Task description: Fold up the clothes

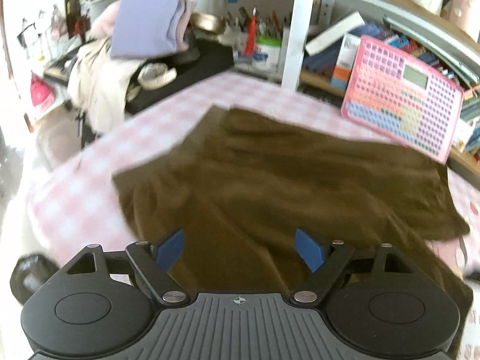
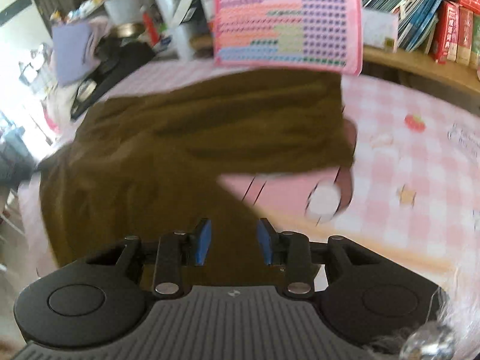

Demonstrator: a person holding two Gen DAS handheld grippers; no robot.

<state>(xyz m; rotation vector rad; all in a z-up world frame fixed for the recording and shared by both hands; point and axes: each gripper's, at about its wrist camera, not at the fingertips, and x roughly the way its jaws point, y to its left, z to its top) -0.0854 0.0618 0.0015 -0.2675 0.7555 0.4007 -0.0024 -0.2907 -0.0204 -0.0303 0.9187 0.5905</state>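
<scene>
Item 1: brown garment (image 1: 300, 180), olive-brown cloth, lying spread and rumpled on the counter (image 1: 90, 180), which is covered in a pink-and-white checked cloth. In the left wrist view its long axis runs from the near left to the far right, with 1 squared corner pointing away toward the shelving. In the right wrist view the brown garment (image 2: 195, 138) stretches from the near left up to the far right, and a folded-over edge exposes a pink lining or layer (image 2: 285, 189) on the right side. No label or brand is legible on it; both views are motion-blurred.

Item 2: left gripper (image 1: 240, 250), black body, blue fingers (image 1: 171, 249) spread wide above the near part of the garment, nothing between them.

Item 3: right gripper (image 2: 234, 241), same build, blue fingers (image 2: 204, 240) apart with a moderate gap; brown cloth shows in the gap, but whether it is touched cannot be told.

Item 4: pink keyboard toy (image 1: 402, 96), propped at the far edge of the counter just beyond the garment, small greenish screen, rows of coloured keys; key markings unreadable.

Item 5: books (image 2: 450, 36) on a wooden shelf behind, red spines carrying characters too blurred to read.

Item 6: folded lilac cloth (image 1: 147, 21), on the cluttered far left.
</scene>
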